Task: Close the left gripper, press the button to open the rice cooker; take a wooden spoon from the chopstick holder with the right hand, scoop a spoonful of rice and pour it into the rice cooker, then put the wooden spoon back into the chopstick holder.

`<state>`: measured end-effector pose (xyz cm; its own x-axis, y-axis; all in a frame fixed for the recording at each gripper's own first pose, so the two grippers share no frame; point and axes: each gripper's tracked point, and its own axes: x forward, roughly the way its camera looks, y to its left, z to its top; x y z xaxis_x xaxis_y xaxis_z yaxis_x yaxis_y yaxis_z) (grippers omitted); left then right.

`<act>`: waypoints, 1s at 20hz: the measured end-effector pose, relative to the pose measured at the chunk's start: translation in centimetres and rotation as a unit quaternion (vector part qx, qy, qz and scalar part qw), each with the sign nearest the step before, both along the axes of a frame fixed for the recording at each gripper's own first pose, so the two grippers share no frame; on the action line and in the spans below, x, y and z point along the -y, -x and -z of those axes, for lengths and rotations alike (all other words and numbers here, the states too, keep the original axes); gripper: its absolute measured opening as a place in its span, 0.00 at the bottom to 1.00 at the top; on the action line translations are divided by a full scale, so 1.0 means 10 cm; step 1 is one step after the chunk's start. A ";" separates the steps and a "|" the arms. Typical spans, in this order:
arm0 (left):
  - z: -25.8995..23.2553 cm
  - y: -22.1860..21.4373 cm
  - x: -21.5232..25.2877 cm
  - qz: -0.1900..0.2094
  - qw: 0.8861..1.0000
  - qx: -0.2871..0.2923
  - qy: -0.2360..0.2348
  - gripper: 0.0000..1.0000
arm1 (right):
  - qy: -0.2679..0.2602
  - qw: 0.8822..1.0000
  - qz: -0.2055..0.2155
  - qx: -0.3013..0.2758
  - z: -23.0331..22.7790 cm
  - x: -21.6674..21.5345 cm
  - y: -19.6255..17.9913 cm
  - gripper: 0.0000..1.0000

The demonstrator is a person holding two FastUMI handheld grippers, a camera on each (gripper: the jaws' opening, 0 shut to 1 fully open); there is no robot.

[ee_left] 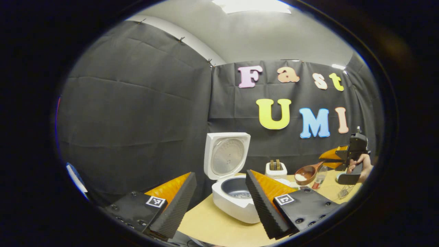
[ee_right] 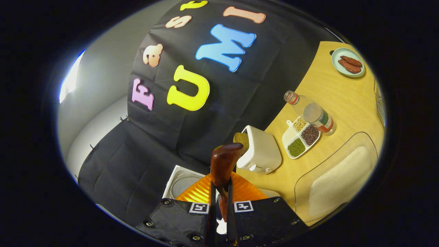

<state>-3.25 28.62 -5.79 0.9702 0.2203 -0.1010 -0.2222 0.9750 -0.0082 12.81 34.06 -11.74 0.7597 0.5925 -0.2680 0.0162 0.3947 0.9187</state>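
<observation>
The white rice cooker [ee_left: 236, 202] stands on the table with its lid [ee_left: 226, 154] raised and the dark inner pot showing. My left gripper [ee_left: 220, 175] is open, its fingers either side of the cooker and short of it. To the right and farther off, my right gripper [ee_left: 324, 161] is shut on the handle of the wooden spoon [ee_left: 307, 173], whose bowl carries white rice above the table. In the right gripper view the spoon [ee_right: 223, 164] sticks out from my right gripper [ee_right: 220, 195], with the cooker lid [ee_right: 181, 183] below it.
A white toaster [ee_right: 260, 151] stands by the wall, with a divided dish of beans [ee_right: 301, 137] and a lying bottle [ee_right: 312, 113] beyond it. A clear tub of rice [ee_right: 339, 175] sits near, a plate [ee_right: 348, 61] farther off. A wire-mesh thing [ee_left: 344, 192] lies at the table's right.
</observation>
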 end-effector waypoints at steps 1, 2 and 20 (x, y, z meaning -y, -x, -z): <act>0.01 0.04 -0.08 -0.006 1.000 -0.001 0.002 0.99 | 0.000 1.000 -0.008 0.003 -0.04 -0.13 -0.02 0.12; 0.02 0.07 -0.11 -0.012 1.000 -0.002 0.004 0.99 | -0.002 1.000 -0.018 0.007 -0.07 -0.25 -0.04 0.12; -0.03 0.75 -0.68 -0.109 0.994 -0.020 -0.015 0.99 | 0.150 0.963 -0.170 0.143 0.25 -2.26 0.02 0.12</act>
